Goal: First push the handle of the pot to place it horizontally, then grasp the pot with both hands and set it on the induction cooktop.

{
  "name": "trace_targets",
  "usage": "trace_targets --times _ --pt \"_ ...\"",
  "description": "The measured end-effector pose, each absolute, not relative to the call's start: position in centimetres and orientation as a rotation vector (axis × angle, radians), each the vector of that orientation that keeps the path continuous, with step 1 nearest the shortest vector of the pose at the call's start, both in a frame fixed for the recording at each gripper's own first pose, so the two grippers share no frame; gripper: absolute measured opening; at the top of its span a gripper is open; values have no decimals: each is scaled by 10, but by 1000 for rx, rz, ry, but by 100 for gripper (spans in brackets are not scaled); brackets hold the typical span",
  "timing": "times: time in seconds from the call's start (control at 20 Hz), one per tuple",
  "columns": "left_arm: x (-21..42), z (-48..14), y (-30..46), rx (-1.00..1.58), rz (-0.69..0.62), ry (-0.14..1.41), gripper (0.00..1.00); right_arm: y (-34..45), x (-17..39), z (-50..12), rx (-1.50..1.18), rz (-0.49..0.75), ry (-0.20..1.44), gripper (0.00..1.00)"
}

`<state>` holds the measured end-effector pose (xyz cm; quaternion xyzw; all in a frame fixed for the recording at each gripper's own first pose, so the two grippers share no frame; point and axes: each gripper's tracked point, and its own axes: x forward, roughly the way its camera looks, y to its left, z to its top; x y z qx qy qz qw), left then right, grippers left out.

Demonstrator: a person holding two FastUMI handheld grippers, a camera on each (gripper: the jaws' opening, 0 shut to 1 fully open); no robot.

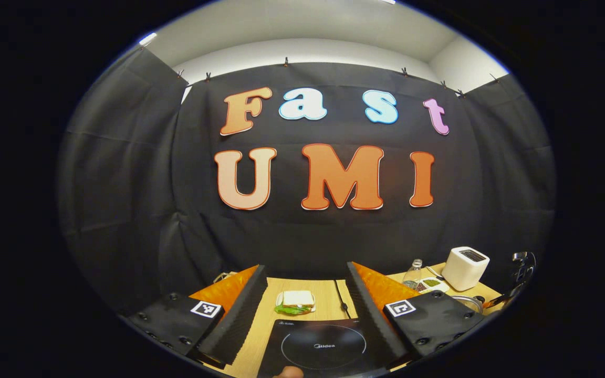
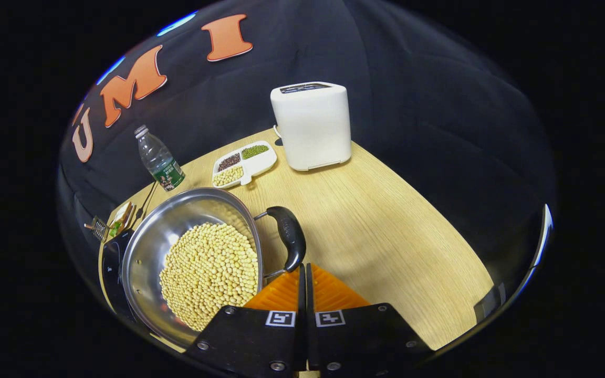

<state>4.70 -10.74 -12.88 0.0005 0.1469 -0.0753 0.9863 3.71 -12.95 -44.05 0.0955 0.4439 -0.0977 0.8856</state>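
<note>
Black cloth walls enclose a wooden table (image 2: 386, 220) on which the pot (image 2: 155, 247), filled with pale beans, is seen beside the induction cooktop (image 1: 323, 344), not yet set on it, so the two-handed lift is judged outstanding. The right gripper (image 2: 302, 278) is closed, fingers together and touching or almost touching the near end of the pot's handle (image 2: 289, 233); nothing is clamped. The left gripper (image 1: 308, 310) is held wide open and empty above the cooktop.
</note>
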Motion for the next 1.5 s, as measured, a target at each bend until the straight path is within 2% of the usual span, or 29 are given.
trace_targets --times 0.25,0.6,1.05,1.15,1.2,1.3,1.4,1.5 --pt "42 -159 -132 23 -172 315 98 -126 40 -439 185 -200 923 0" --pt "20 -219 -193 -31 -273 388 99 -141 29 -399 162 -203 819 0" --pt "-18 -314 -262 -88 -338 548 99 -127 28 -362 107 -102 688 4" --pt "-27 -330 -278 -93 -355 571 98 -126 32 -365 100 -90 679 11" --pt "-30 -337 -285 -93 -362 580 98 -126 33 -368 88 -90 680 18" --pt "-36 -351 -300 -96 -379 599 99 -125 36 -368 81 -82 672 27" --pt "-40 -364 -315 -107 -399 619 98 -123 40 -367 78 -72 653 39" --pt "-44 -374 -326 -111 -411 640 100 -123 46 -369 65 -63 637 57"
